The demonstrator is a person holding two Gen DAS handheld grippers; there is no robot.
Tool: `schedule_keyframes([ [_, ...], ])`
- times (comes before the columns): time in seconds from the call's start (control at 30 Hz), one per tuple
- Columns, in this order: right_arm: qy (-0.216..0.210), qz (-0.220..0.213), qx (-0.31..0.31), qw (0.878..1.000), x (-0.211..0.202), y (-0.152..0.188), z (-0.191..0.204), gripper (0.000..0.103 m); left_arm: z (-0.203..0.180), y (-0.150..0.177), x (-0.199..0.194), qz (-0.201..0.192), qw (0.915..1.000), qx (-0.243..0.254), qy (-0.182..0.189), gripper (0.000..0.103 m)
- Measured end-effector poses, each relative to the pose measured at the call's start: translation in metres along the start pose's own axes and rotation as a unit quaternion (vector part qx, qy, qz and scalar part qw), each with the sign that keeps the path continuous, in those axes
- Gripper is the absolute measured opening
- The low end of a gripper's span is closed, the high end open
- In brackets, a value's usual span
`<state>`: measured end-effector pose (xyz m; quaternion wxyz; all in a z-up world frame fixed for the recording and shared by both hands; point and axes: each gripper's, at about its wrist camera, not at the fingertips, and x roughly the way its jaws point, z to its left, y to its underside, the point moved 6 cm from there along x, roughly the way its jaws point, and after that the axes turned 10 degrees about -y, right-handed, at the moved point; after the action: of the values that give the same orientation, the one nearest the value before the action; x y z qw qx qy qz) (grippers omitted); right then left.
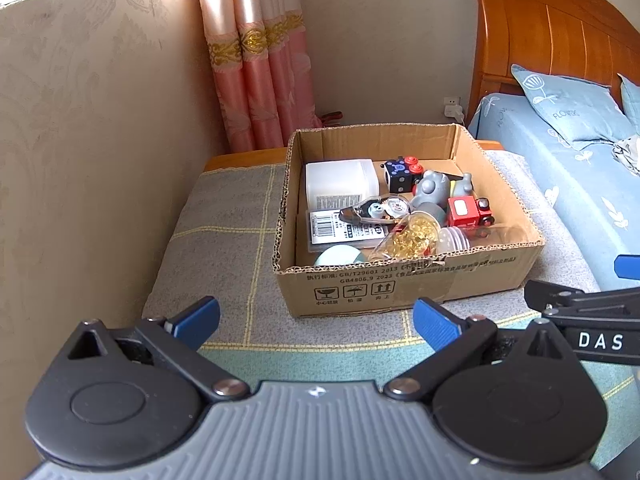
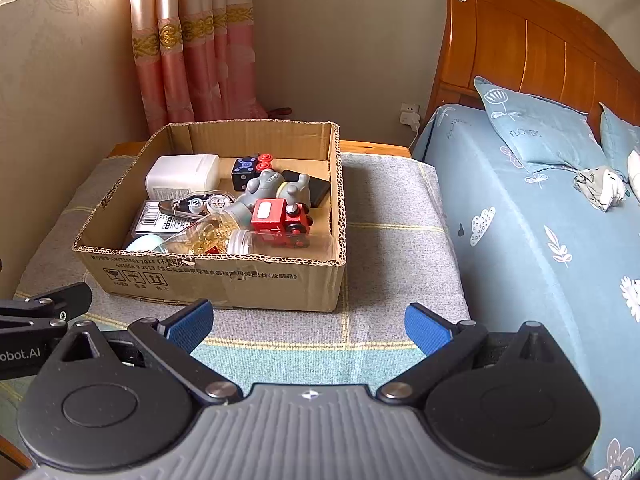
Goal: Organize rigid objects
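An open cardboard box [image 1: 404, 284] [image 2: 224, 280] stands on a grey checked cloth over a low table. Inside lie a white plastic container [image 1: 340, 184] [image 2: 182, 176], a black dice block [image 1: 398, 176] [image 2: 244, 174], a grey elephant figure [image 1: 432, 190] [image 2: 268, 188], a red toy train [image 1: 466, 212] [image 2: 280, 220], a clear jar of gold bits [image 1: 408, 238] [image 2: 204, 236], a tape dispenser [image 1: 376, 210] [image 2: 196, 204] and a barcoded pack [image 1: 332, 228]. My left gripper [image 1: 316, 322] and right gripper [image 2: 308, 324] both hover open and empty in front of the box.
A bed with blue sheets [image 2: 540, 220] and a wooden headboard [image 2: 520, 48] runs along the right. Pink curtains [image 1: 256, 60] hang behind the table and a wall [image 1: 80, 160] closes the left side. The right gripper's body [image 1: 592, 320] shows beside my left one.
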<state>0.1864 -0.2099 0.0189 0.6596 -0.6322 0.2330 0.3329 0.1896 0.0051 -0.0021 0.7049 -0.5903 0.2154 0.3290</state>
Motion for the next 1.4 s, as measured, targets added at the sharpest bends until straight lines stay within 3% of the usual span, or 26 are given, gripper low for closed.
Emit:
schedule_keyframes([
  [1.4,-0.008,-0.006,0.003,1.0,-0.0045,0.0004,-0.0005,0.103,0.0009,0.0023,-0.0056,0.004,0.9999,-0.001,-0.014,0.102],
])
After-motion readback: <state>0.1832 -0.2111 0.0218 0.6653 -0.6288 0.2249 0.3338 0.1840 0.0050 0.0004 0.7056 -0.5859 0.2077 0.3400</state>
